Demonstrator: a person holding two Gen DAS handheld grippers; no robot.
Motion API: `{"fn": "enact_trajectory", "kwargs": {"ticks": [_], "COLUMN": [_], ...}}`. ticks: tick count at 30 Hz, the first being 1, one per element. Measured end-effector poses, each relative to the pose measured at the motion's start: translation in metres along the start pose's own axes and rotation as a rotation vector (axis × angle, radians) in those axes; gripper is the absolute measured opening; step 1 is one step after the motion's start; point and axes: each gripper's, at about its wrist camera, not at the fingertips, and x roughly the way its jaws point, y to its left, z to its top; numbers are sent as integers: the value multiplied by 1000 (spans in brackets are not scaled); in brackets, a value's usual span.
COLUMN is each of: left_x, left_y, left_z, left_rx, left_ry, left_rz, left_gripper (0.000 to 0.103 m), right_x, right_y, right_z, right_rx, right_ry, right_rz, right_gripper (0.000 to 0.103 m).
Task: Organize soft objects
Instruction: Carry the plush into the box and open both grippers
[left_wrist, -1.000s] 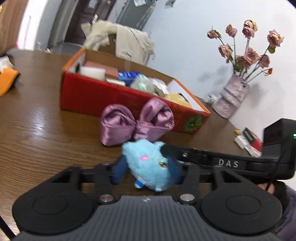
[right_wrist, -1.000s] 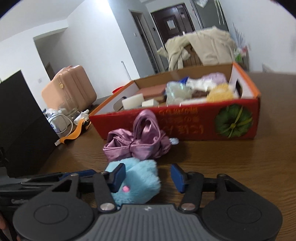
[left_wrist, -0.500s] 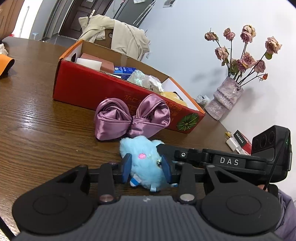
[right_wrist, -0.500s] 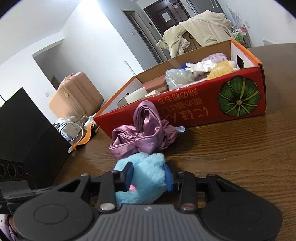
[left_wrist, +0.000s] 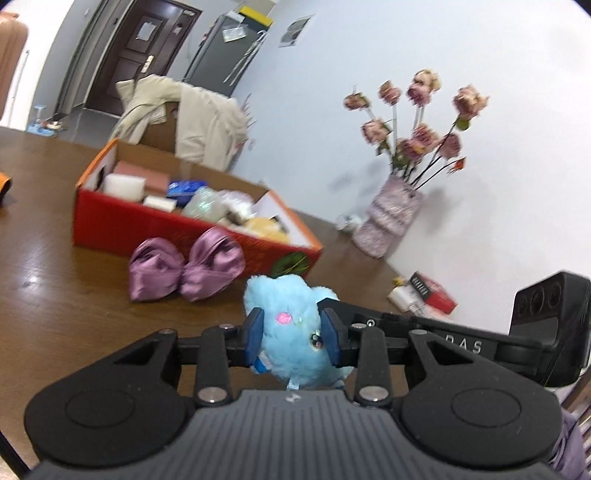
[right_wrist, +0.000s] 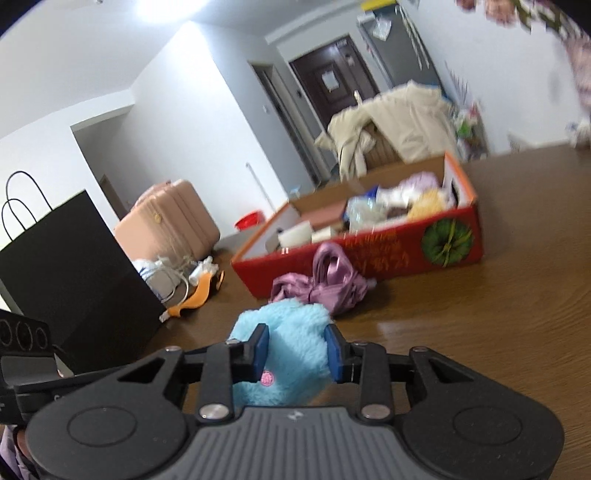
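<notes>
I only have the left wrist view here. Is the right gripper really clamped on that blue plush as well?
Observer: Yes. The right gripper has just been closing, and its pads press the blue plush from both sides.
Operator: What stands on the table outside my frame?
Observer: A black paper bag, upright, handles up.
Operator: Anything beyond the table?
Observer: A red basin on the floor.

Both hand-held grippers clamp one fluffy blue plush toy (left_wrist: 291, 332): the left hand-held gripper (left_wrist: 291, 334) squeezes it, while the right hand-held gripper (right_wrist: 297, 352), reaching in from 3 o'clock, has just closed on it.
</notes>
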Motion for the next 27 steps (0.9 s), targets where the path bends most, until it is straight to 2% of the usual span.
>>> {"fn": "enact_trajectory", "kwargs": {"ticks": [8, 11, 14, 18, 21, 24, 25, 27], "left_x": [30, 58, 103, 172, 215, 245, 251, 250], "left_y": [-17, -14, -2, 37, 71, 99, 104, 106], "left_z": [39, 65, 100, 136, 144, 145, 145, 144], "left_rx": [41, 22, -9, -139, -225, -268, -259, -196], "left_ry": [-45, -44, -14, 53, 109, 182, 210, 206], "left_rz": [-44, -74, -86, -86, -78, 1, 46, 108], "left_gripper": [34, 34, 34, 34, 34, 34, 33, 32], "right_x": [-21, -18, -3, 45, 94, 142, 155, 182], "right_y": [-6, -12, -24, -51, -74, -93, -96, -97], "right_z": [32, 52, 86, 142, 172, 188, 190, 193], "right_rx": [-33, -57, -70, -83, -69, -55, -56, -79], "right_ry": [-75, -96, -109, -72, -13, 51, 74, 120], "right_rz": [-56, -79, -102, -155, -198, -237, -240, -249], "right_gripper": [30, 29, 29, 27, 27, 24, 22, 16]}}
